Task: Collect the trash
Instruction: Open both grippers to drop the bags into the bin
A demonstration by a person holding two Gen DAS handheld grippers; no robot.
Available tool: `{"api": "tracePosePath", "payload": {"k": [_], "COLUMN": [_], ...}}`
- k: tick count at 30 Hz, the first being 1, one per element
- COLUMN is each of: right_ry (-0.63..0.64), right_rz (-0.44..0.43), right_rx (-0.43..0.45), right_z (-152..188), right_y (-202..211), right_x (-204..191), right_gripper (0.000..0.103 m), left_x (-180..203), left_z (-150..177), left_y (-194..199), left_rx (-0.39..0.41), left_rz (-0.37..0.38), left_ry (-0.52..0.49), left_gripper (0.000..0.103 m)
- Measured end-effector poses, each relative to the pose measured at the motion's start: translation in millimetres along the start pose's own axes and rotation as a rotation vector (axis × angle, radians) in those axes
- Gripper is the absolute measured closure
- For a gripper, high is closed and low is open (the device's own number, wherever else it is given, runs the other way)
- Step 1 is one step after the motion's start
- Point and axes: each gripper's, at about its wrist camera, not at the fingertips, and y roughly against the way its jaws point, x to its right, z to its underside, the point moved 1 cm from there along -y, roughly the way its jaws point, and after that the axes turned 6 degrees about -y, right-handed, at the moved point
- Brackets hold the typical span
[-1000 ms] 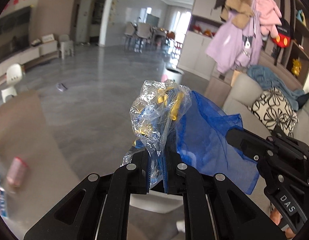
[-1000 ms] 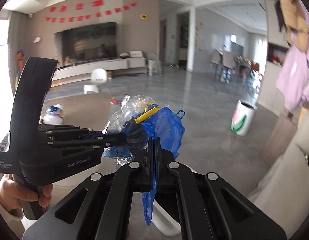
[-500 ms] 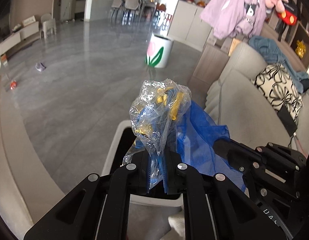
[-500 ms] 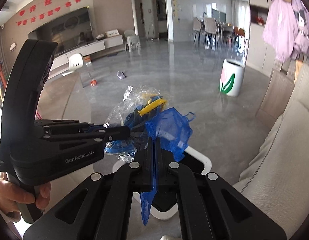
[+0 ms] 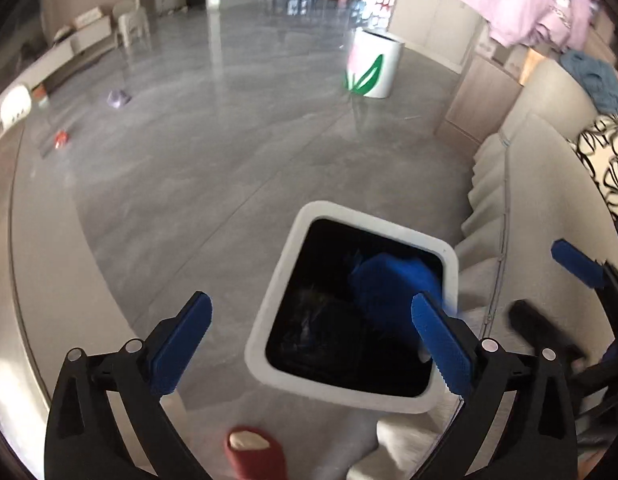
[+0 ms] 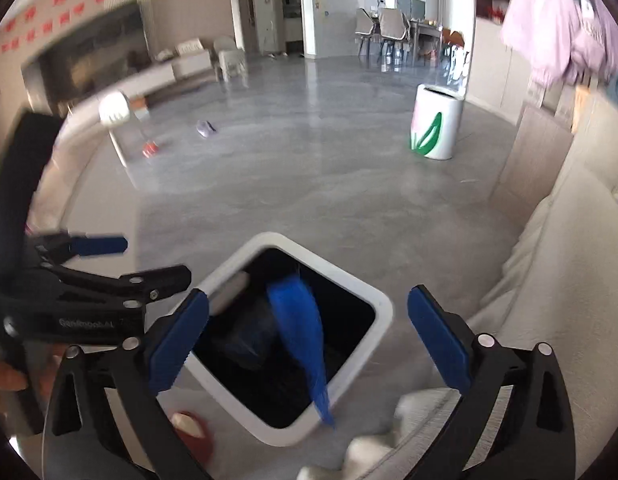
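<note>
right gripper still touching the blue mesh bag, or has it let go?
Apart. Right wrist view: the right gripper is wide open, and the blue mesh bag hangs between the pads, dropping into the white bin.

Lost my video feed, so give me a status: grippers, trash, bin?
Left gripper and right gripper open, empty, above white bin. Blue bag dropping into bin, tail over rim. Nothing blocking the opening.

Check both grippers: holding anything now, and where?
Nothing held. Left gripper and right gripper are both open; the blue bag is dropping into the white bin.
</note>
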Motion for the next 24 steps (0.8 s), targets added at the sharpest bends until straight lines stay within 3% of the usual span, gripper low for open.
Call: {"api": "tracePosePath", "payload": {"k": [6,14,18,24], "right_ry": [0.035,0.106,0.149,0.244], "right_rz": [0.026,-0.026,-0.068,-0.205], "right_rx": [0.049,0.107,0.135,0.176], "right_z": [-4.0,-17.1,-28.3,-41.4], "right_y": [12.0,36.0,47.5,63.0], "right_x": [-6.6,-41.9,-66.3,-135.4], "right_gripper": [0.004,0.004,0.004,0.004], "left_x": [-2.5,-14.1,-34.4,-88.0], "left_z": [-2.6,-8.5,-4.8,21.3], "left_y": [18.5,65.7,97.2,150.3], "left_rx": [0.025,0.116,0.161,0.221], "left_rz": [-0.002,-0.04,-0.07,-0.149], "left_ry": [0.008,0.013,0.041,0.139], "left_gripper": [0.005,0.005,0.005,0.005]}}
